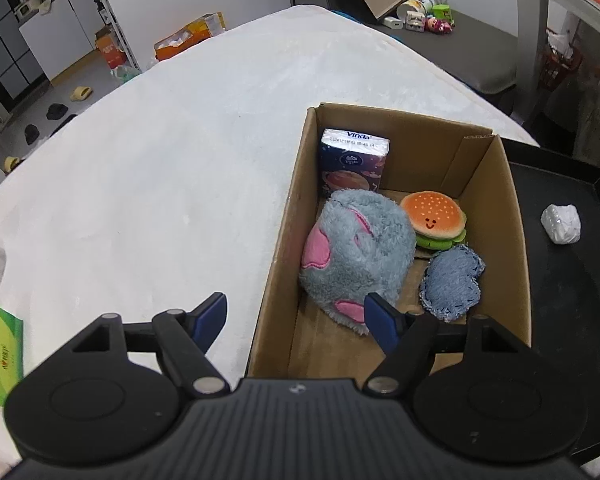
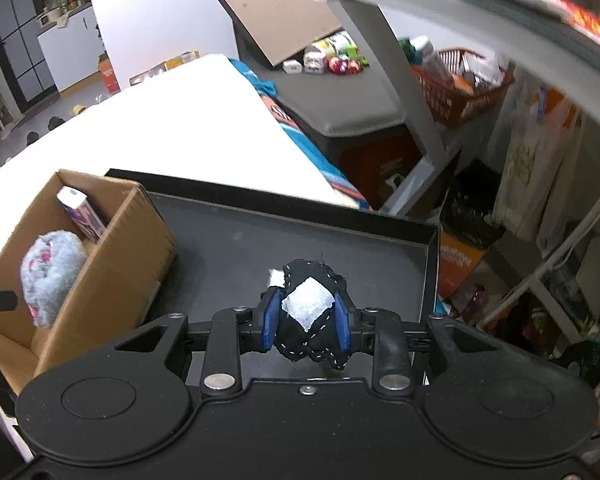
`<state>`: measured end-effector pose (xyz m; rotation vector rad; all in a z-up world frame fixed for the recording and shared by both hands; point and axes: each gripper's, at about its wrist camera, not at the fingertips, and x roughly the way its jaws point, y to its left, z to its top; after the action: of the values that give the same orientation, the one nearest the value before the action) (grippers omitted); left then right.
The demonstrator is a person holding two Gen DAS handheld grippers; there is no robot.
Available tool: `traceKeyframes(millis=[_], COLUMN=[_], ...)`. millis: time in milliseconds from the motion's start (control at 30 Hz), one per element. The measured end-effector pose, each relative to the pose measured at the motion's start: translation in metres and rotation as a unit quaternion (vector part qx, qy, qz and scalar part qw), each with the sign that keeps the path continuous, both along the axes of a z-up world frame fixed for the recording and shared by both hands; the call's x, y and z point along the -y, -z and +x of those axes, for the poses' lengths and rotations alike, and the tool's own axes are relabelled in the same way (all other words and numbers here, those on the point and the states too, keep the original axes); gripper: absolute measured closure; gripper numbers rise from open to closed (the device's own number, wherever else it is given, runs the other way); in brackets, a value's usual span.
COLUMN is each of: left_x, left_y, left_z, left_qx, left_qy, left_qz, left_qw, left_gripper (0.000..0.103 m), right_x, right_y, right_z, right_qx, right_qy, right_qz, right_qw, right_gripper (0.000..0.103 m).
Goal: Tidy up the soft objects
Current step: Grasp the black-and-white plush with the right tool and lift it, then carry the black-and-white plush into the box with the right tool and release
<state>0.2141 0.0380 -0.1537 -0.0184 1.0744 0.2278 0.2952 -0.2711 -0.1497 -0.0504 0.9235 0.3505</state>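
An open cardboard box (image 1: 292,216) holds a grey-blue plush with pink patches (image 1: 360,252), a burger plush (image 1: 434,216), a denim pouch (image 1: 450,288) and a Vinda tissue pack (image 1: 354,160) standing at its far end. My left gripper (image 1: 294,318) hangs open above the box's near left wall, one finger outside and one inside, gripping nothing. My right gripper (image 2: 306,318) is shut on a black stitched pouch with a white patch (image 2: 308,306), held above a black tray (image 2: 240,240). The box (image 2: 112,264) stands to its left.
A crumpled white wad (image 1: 561,224) lies on the black tray (image 1: 560,280) to the right of the box. The box rests on a white fleecy surface (image 1: 160,160). A green packet (image 1: 0,344) lies at the near left. A grey shelf frame (image 2: 400,80) and a red basket (image 2: 460,92) stand beyond the tray.
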Motion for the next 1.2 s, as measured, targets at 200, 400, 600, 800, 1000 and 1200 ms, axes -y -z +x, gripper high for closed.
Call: traceKeyframes(millis=[200,400,600,800,1000,1200], left_x=[-0.007,-0.015,-0.024,-0.03,-0.039,-0.047], left_y=[0.0,-0.001,0.001,0.007,0.014,0.023], left_z=[-0.007,-0.013,-0.019,-0.023,-0.025,-0.027], left_qx=[0.009,0.019,0.025,0.033,0.036,0.034], left_qy=[-0.002,-0.001,0.004,0.007,0.009,0.006], left_qz=[-0.02,-0.035,-0.058,-0.078,-0.095,-0.115], left_qw=[0.9998,0.9992,0.998,0.9964,0.9948,0.9928], left_gripper=[0.029,0.029,0.032,0.037,0.051,0.061], right_x=[-0.02,-0.043,-0.068,-0.096,-0.119,-0.141], right_y=[-0.022,-0.043,-0.06,-0.068,-0.073,-0.078], right_z=[-0.007,-0.017,-0.026,-0.039,-0.048,-0.056], right_qx=[0.017,0.036,0.043,0.041,0.039,0.037], right_qy=[-0.018,-0.034,-0.055,-0.082,-0.096,-0.11], right_qz=[-0.014,-0.026,-0.029,-0.042,-0.049,-0.064], right_qw=[1.0,0.998,0.997,0.995,0.993,0.991], right_gripper=[0.074,0.074,0.073,0.073,0.073,0.072])
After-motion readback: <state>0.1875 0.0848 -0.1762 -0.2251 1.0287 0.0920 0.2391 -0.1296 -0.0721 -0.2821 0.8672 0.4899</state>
